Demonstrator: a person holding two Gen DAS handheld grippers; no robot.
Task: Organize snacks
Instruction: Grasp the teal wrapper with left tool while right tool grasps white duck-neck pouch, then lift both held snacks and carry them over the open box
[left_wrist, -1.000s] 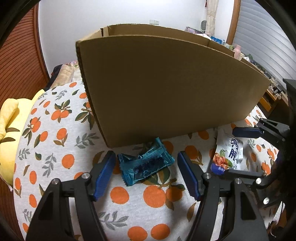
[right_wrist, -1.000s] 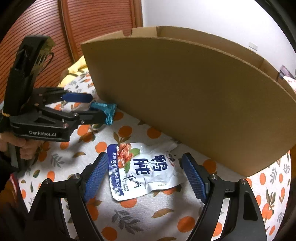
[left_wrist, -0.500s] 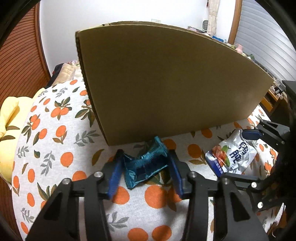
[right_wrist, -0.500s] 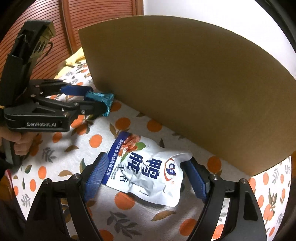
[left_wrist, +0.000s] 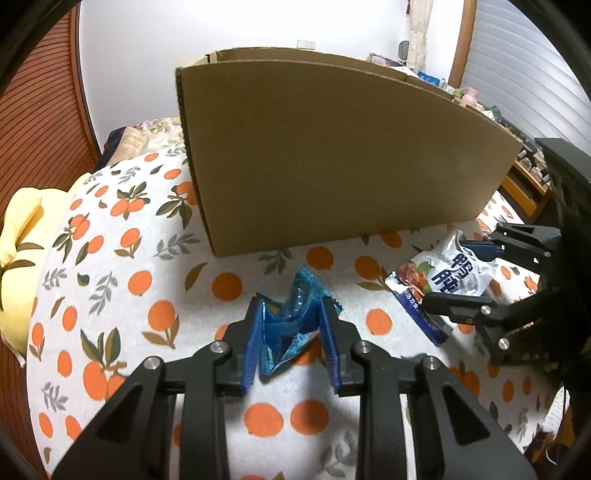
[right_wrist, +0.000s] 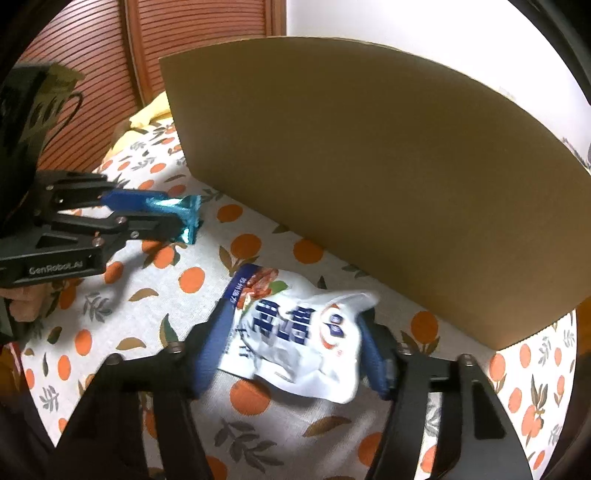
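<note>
The cardboard box stands tall ahead of both your grippers, so a packet carried low could strike its wall. Your right gripper is clamped on the white pouch, which bulges between the pads and could slip out. Your left gripper pinches the crumpled blue wrapper by little; lift too quickly and it may drop on the orange-print cloth.
</note>
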